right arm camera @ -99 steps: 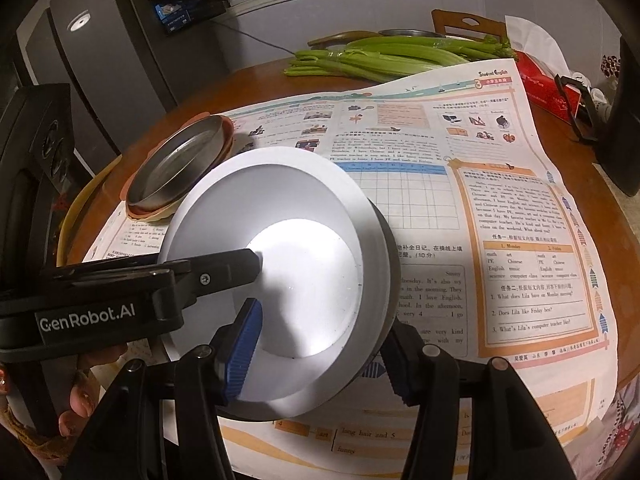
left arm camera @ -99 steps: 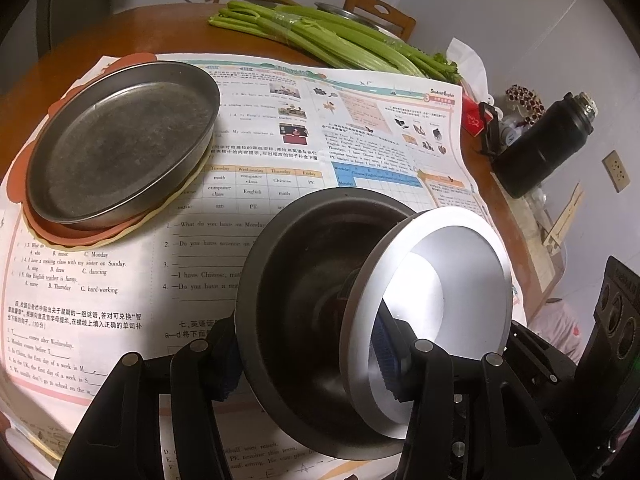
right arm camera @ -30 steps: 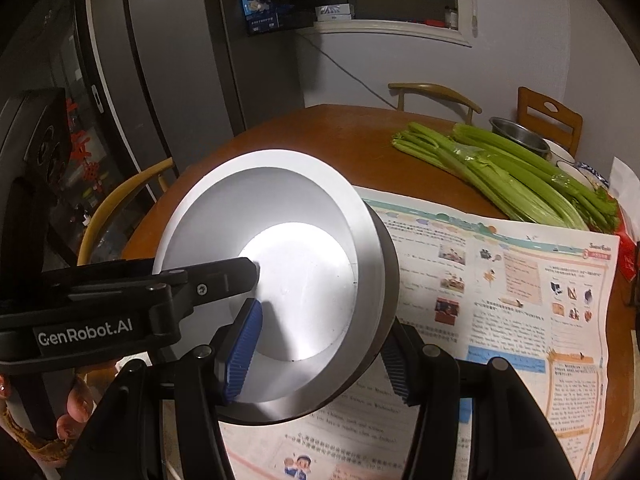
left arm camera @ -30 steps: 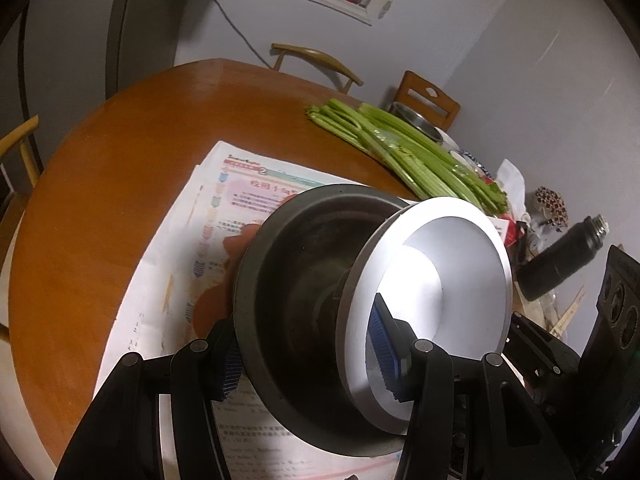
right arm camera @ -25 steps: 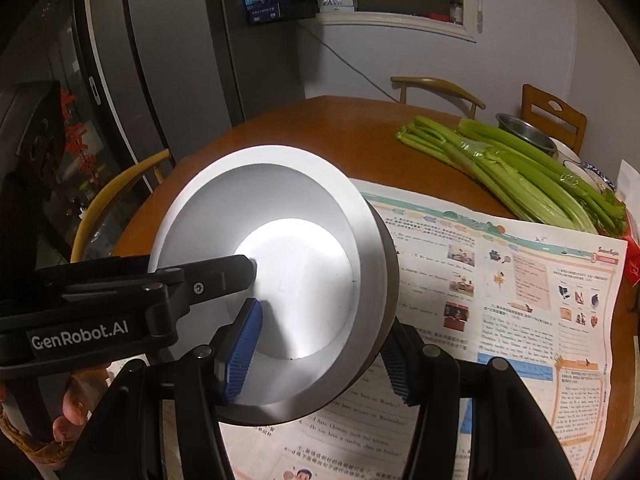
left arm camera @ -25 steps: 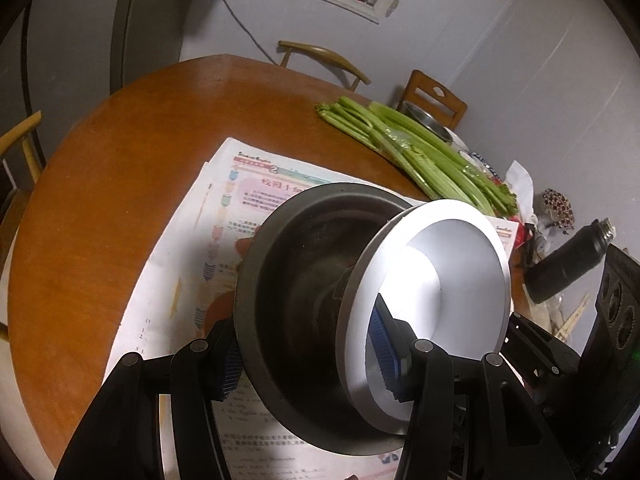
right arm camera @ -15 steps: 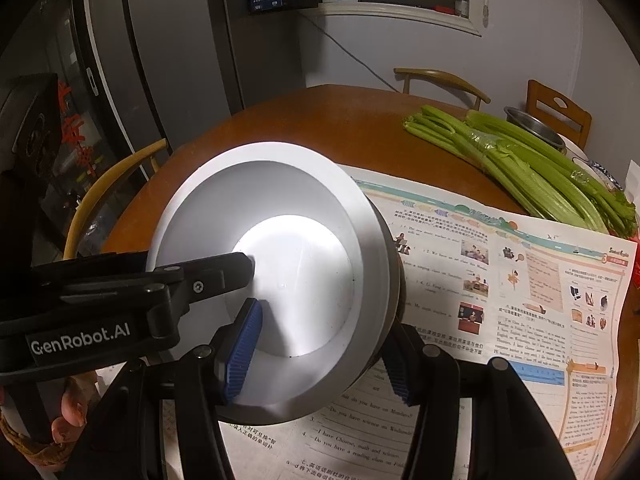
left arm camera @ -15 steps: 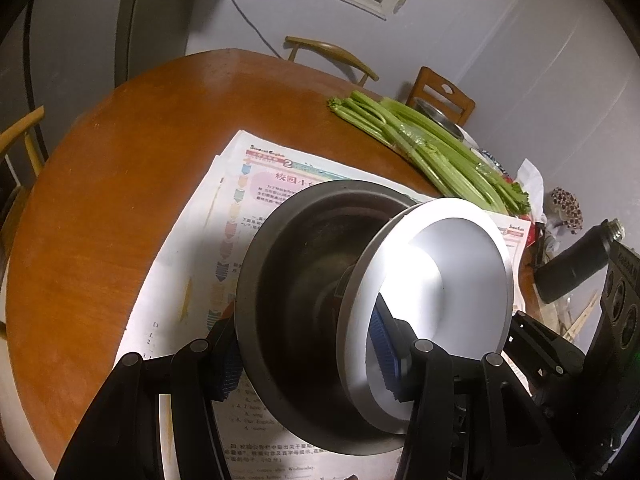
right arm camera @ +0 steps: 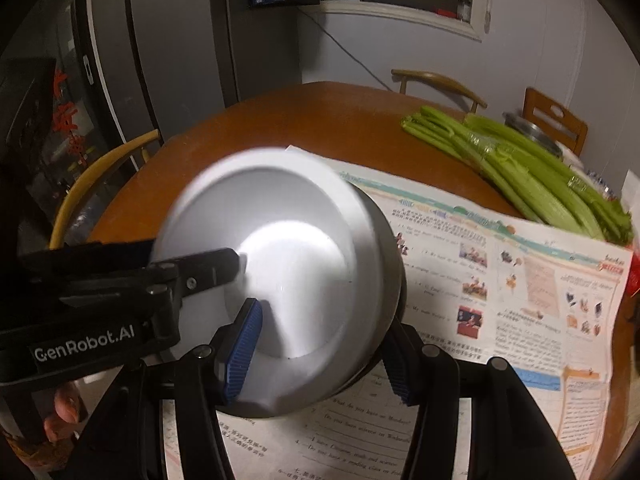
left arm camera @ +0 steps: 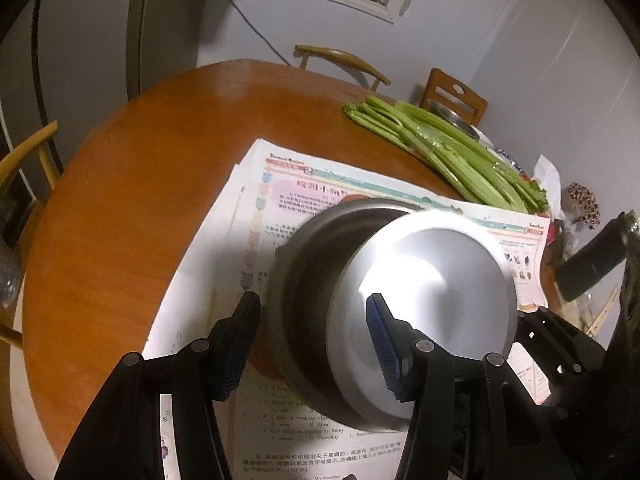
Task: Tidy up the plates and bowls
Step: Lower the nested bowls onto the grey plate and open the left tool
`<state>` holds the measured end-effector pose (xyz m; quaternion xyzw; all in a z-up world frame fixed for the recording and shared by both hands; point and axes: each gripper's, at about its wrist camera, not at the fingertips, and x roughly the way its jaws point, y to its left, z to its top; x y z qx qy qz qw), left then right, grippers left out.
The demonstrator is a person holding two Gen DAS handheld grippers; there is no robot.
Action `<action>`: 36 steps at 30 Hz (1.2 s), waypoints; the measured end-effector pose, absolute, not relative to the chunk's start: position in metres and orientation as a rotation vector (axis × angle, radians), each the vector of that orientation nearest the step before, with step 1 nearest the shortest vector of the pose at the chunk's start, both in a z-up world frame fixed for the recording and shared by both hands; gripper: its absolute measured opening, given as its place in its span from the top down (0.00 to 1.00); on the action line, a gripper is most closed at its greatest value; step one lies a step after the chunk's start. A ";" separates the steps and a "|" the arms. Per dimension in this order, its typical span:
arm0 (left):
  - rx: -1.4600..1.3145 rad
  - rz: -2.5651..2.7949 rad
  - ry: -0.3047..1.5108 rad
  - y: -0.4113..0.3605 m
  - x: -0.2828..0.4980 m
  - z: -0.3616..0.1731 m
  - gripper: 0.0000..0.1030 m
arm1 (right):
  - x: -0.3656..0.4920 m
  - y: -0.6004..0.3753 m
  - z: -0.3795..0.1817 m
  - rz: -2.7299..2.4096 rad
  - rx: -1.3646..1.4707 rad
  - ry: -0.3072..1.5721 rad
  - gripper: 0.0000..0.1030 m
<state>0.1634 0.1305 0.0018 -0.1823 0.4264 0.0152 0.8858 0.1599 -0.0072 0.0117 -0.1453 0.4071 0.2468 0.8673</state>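
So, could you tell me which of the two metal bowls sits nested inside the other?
The bright silver bowl; it sits inside the darker steel bowl.

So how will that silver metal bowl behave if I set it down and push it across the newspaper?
The silver bowl looks thin, polished metal, so probably light and rigid, not fragile. Its shiny curved wall likely slips in the right gripper. Pushed, its flat base may drag the loose newspaper along rather than slide over it.
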 end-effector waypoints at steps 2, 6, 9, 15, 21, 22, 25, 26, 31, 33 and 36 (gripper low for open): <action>-0.381 0.043 0.882 0.134 0.163 0.002 0.45 | 0.160 -0.007 0.011 0.507 -0.314 0.848 0.45; -0.408 0.044 0.896 0.141 0.165 -0.002 0.45 | 0.161 -0.009 0.011 0.507 -0.307 0.848 0.46; -0.414 0.039 0.903 0.142 0.166 -0.005 0.44 | 0.160 -0.008 0.011 0.491 -0.317 0.836 0.47; -0.475 -0.012 0.917 0.143 0.170 -0.012 0.44 | 0.159 -0.014 0.015 0.453 -0.319 0.805 0.47; -0.471 -0.013 0.914 0.139 0.174 -0.011 0.43 | 0.157 -0.021 0.022 0.432 -0.296 0.779 0.47; -0.469 -0.015 0.912 0.139 0.175 -0.012 0.42 | 0.157 -0.022 0.022 0.431 -0.297 0.775 0.47; -0.457 -0.012 0.914 0.137 0.178 -0.012 0.40 | 0.158 -0.023 0.022 0.437 -0.288 0.783 0.46; -0.457 -0.008 0.916 0.137 0.179 -0.012 0.39 | 0.158 -0.023 0.022 0.438 -0.290 0.783 0.46; -0.471 0.016 0.939 0.140 0.182 -0.018 0.36 | 0.156 -0.022 0.022 0.451 -0.287 0.778 0.45; -0.451 0.019 0.946 0.137 0.184 -0.020 0.36 | 0.156 -0.022 0.022 0.452 -0.288 0.777 0.45; -0.452 0.021 0.946 0.136 0.185 -0.021 0.34 | 0.156 -0.023 0.022 0.455 -0.290 0.777 0.45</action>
